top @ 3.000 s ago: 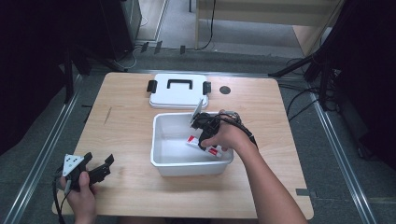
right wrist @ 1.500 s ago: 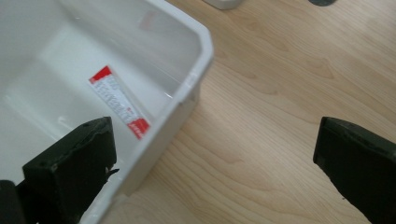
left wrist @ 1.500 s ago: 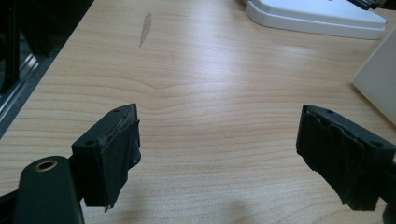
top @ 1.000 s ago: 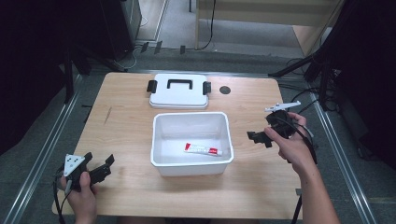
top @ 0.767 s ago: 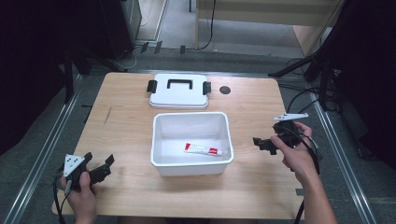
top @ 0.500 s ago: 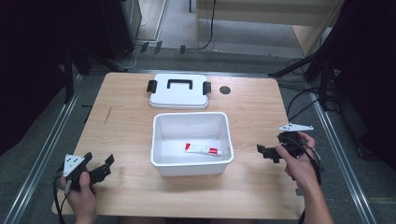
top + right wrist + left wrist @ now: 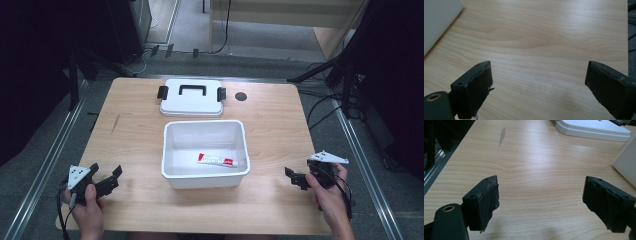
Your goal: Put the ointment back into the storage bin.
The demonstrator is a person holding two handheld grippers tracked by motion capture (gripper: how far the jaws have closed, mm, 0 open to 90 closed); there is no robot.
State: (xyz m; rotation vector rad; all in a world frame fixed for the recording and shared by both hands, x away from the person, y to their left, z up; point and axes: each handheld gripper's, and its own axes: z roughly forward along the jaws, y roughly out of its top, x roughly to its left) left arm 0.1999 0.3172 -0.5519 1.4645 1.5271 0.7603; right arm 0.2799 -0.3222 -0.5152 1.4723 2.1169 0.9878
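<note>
White bin: open white plastic rectangular bin (image 7: 205, 175) sits mid-bench, nothing covering it.
Tube: white toothpaste tube with a red end (image 7: 222, 161) lies flat on the bin's floor, toward the near wall, long side running across. Nobody's touching it.
Lid: white plastic lid with a black handle and black side clips (image 7: 192, 97) rests flat on the bench just behind the bin, apart from it.
Bench: light wooden bench (image 7: 280, 120), grain pretty visible in both gripper views, with a small dark round hole (image 7: 241, 96) to the right of the lid.
Left gripper: left gripper (image 7: 106, 178) is down at the near left corner, held in a hand, black jaws spread wide with only bare wood between them. Well apart from the bin; the lid's edge and a corner of the bin show off to the right in its own view.
Right gripper: right gripper (image 7: 294, 177) is near the right edge of the bench, well clear of the bin's right wall. Jaws gaping, though they've just been closing in a little, with nothing between them. Pointed toward the bin, whose wall shows at the top left in its own view.
</note>
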